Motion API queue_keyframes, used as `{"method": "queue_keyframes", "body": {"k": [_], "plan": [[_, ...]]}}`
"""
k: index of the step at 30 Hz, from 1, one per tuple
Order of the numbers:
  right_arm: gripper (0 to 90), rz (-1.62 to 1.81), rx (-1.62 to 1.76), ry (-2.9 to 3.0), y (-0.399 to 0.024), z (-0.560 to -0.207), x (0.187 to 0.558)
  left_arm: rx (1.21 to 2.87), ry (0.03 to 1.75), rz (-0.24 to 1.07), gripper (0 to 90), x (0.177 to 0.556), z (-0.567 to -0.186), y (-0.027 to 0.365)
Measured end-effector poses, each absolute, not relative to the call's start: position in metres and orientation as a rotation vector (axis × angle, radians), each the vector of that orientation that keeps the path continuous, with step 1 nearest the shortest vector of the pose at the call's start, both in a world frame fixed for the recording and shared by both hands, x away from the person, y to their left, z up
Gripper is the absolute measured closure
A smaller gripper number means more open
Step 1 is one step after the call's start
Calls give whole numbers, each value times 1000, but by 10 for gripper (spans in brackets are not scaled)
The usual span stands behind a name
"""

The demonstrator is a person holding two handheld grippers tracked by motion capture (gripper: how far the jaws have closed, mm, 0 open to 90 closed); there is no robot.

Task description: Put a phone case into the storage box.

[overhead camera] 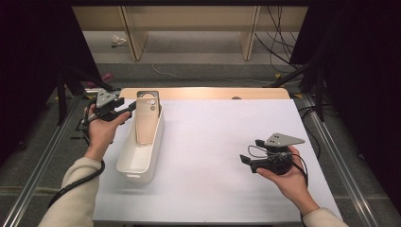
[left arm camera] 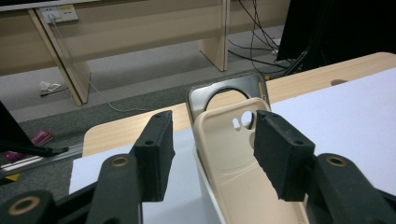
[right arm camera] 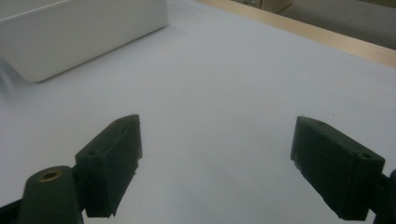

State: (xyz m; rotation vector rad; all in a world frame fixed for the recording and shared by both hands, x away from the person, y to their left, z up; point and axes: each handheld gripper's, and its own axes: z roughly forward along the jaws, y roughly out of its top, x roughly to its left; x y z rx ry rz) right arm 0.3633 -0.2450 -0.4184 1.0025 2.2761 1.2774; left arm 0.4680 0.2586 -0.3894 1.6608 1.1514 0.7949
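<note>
My left hand-held gripper (left arm camera: 210, 156) hangs just off the far end of the long white plastic bin (overhead camera: 140, 151), its jaws partly apart and gripping nothing. The beige soft phone case (left arm camera: 233, 154) already leans inside the bin against its far wall, with a grey-rimmed phone case (left arm camera: 224, 91) behind it, so I judge the placing done. My right hand-held gripper (right arm camera: 215, 163) idles wide open over the white table (overhead camera: 222, 142), empty.
</note>
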Motion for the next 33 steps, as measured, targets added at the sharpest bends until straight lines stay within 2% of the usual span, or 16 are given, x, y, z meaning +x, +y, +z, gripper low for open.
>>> {"method": "queue_keyframes", "body": {"k": [4,8,11,12,13,16,33], "plan": [[172,1278,1002,2276,-245,-418,363,1647,1144,766,427,460,-388,254],[172,1279,1002,2275,-245,-418,363,1649,1134,719,333,453,-387,249],[172,1279,1001,2276,-245,-418,363,1653,1129,709,311,448,-385,244],[172,1279,1001,2276,-245,-418,363,1657,1136,714,249,446,-383,243],[171,1279,1001,2275,-245,-418,363,1660,1131,710,224,445,-382,243],[172,1281,1001,2275,-245,-418,363,1659,1118,690,221,440,-380,241],[171,1286,998,2278,-245,-418,363,1750,1041,627,80,409,-385,224]]}}
